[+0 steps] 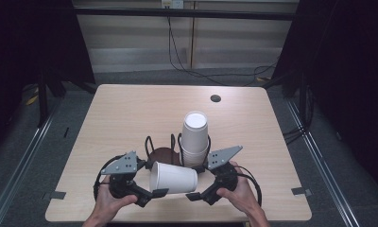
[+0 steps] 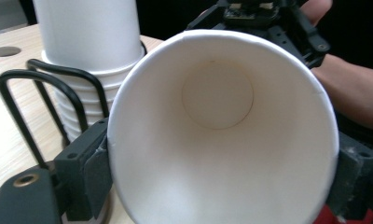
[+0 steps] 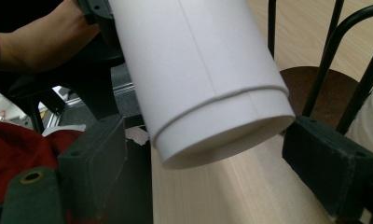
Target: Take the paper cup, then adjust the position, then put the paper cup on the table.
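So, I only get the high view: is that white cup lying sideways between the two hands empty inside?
Observer: Yes. The left gripper view looks straight into the cup, and it is bare down to its round bottom.
Operator: What is actually holding it?
Observer: The left gripper pinches the cup's rim between its fingers.
Operator: And the other one?
Observer: The right gripper has a finger on either side of the cup's base, with a gap showing beside one of them.
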A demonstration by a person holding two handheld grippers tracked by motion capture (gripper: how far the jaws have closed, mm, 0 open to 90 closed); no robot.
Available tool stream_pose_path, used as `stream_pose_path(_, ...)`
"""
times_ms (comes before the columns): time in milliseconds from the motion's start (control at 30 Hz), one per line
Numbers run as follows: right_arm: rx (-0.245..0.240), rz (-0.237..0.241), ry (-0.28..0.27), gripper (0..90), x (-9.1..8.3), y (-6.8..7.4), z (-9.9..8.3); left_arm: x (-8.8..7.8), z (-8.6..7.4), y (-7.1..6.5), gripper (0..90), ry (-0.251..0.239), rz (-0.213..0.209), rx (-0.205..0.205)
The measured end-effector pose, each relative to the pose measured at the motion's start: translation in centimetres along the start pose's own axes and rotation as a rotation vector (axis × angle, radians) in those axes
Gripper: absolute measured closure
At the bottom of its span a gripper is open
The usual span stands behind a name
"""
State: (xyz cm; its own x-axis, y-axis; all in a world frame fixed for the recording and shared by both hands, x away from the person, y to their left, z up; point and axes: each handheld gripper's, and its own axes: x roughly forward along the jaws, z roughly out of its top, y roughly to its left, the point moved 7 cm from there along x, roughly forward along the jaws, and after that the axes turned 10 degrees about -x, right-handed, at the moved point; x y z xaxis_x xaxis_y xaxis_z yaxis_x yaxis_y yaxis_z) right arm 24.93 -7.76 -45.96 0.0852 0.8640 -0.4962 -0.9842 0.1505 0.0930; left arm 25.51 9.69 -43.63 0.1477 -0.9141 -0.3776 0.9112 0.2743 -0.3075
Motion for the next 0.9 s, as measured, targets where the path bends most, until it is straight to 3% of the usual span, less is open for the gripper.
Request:
stream_pose_path(267, 0.006, -0.016, -0.008, 13.7, -0.4, -0.2, -0.1, -1.1, -0.2, 0.5, 13.0, 0.017, 0.041, -0.006)
stream_pose_path(467, 0.005, -0.049, -0.010, 13.7, -0.9, -0.2, -0.3, -1.7, -0.5, 0.6, 13.0, 0.036, 0.050, -0.009)
stream_pose_path(900, 0.021, -0.070, -0.020, 13.7, -1.5, -0.4, -0.6, -2.6, -1.6, 1.0, 13.0, 0.102, 0.081, -0.014)
